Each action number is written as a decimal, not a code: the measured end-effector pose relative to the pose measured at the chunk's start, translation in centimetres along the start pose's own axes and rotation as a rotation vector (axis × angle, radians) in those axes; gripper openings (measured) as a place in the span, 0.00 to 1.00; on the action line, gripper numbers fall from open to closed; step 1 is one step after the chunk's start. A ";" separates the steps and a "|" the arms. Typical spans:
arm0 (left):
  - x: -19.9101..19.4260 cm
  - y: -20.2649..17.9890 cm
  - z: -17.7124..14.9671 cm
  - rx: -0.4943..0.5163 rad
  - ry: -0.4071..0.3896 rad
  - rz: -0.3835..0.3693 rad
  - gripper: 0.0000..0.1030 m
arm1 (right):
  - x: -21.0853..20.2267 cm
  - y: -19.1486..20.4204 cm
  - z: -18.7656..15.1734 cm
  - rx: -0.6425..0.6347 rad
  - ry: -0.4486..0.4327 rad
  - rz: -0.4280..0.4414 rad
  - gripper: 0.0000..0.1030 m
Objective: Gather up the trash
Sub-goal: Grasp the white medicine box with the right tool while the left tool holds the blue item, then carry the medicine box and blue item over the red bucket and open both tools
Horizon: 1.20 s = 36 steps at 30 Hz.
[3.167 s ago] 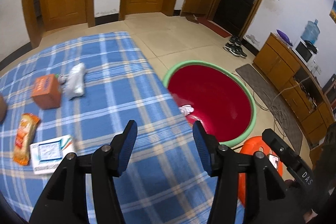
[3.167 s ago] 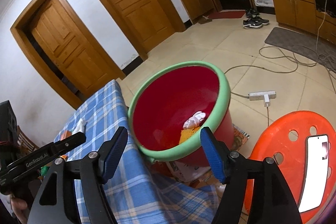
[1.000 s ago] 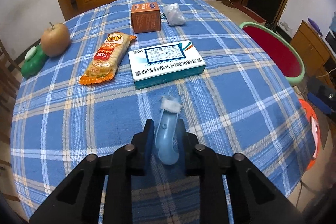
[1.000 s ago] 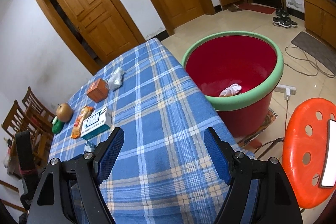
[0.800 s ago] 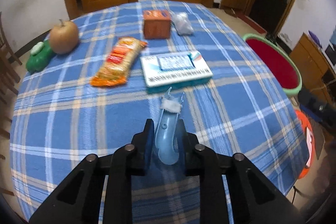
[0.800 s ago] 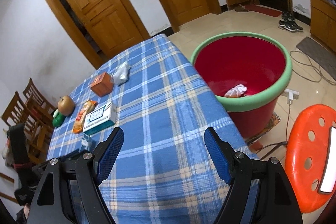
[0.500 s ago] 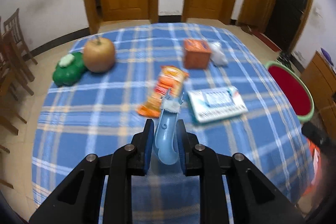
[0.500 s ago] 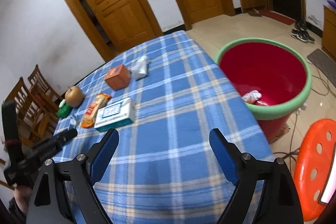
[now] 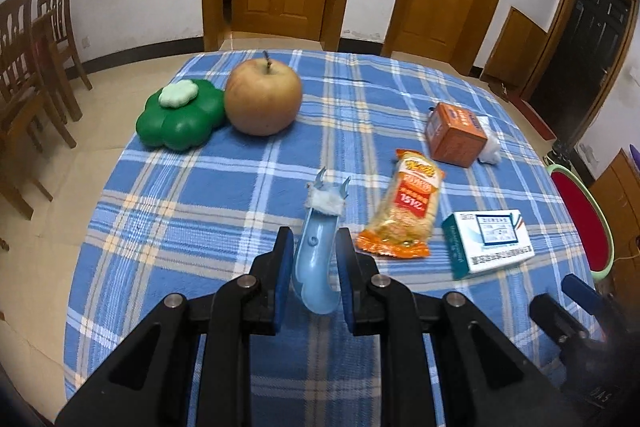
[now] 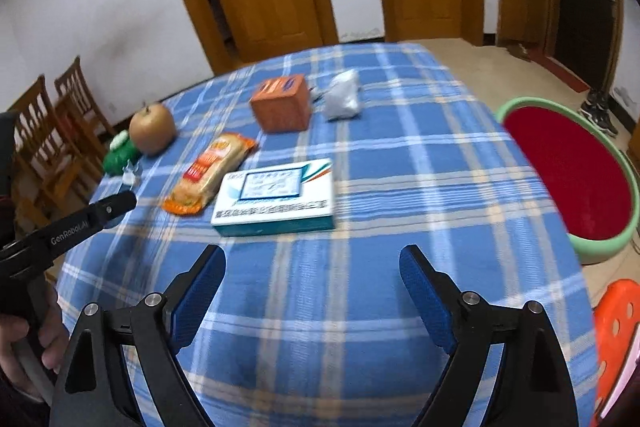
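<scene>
My left gripper is shut on a light-blue curved plastic piece with a white fluffy tip, held above the blue plaid tablecloth. On the cloth lie an orange snack packet, a white-and-teal box, an orange carton and a crumpled clear bag. My right gripper hovers over the near part of the table, its jaws opening with nothing between them. The white-and-teal box lies just beyond it. The red basin with a green rim stands on the floor at the right.
An apple and a green clover-shaped object sit at the table's far left. Wooden chairs stand left of the table and an orange stool at its right front. A hand holds the left gripper's handle.
Both views have swung left across the table, so the basin now sits at the right edge. The left gripper carried the blue piece leftward. The right jaws have spread wider.
</scene>
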State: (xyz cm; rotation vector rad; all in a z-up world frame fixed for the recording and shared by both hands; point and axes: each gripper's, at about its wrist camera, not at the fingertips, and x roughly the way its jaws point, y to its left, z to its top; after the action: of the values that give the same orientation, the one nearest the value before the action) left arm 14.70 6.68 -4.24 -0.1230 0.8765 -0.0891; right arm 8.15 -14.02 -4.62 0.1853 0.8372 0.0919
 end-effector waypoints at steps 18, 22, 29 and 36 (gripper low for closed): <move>1.3 2.1 -0.5 -0.073 0.025 -0.049 0.20 | 5.8 3.5 2.1 -0.089 0.074 -0.109 0.99; 1.6 2.2 -0.6 -0.076 0.031 -0.056 0.20 | 6.3 4.1 2.1 -0.138 0.079 -0.139 0.99; 1.7 1.8 -0.6 -0.063 0.035 -0.056 0.20 | 5.5 3.6 2.0 -0.108 0.044 -0.118 0.88; 0.7 0.8 -0.6 -0.040 0.023 -0.052 0.20 | 3.6 2.2 1.3 -0.056 0.023 -0.063 0.88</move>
State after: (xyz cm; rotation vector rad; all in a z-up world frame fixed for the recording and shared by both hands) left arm 14.68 7.37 -5.22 -0.1826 0.8986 -0.1216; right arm 11.52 -11.48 -5.90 0.1052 0.8616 0.0588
